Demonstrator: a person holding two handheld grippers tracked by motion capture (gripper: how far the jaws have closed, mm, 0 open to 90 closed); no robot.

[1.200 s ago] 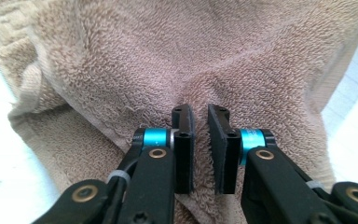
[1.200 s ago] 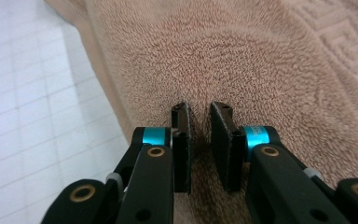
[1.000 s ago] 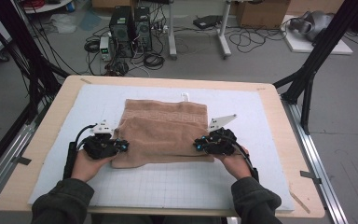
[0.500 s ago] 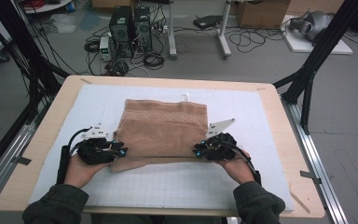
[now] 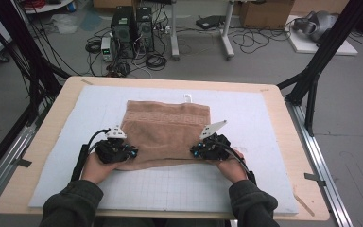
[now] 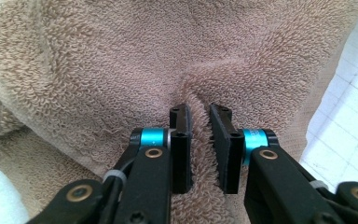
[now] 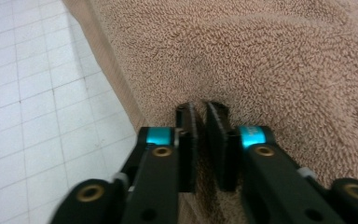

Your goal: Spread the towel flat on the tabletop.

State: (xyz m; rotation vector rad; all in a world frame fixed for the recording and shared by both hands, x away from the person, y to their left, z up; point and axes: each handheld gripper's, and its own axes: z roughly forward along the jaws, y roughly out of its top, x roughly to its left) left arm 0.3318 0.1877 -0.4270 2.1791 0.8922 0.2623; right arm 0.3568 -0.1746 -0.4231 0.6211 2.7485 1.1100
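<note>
Both jaws just closing, the left hand-held gripper and right hand-held gripper each pinch a fold at the near corners of the tan towel lying mid-worktop.

both grippers are sliding back along the towel, jaws closing again, pinching its near edge.

Towel edges cut off — both close-ups.
</note>
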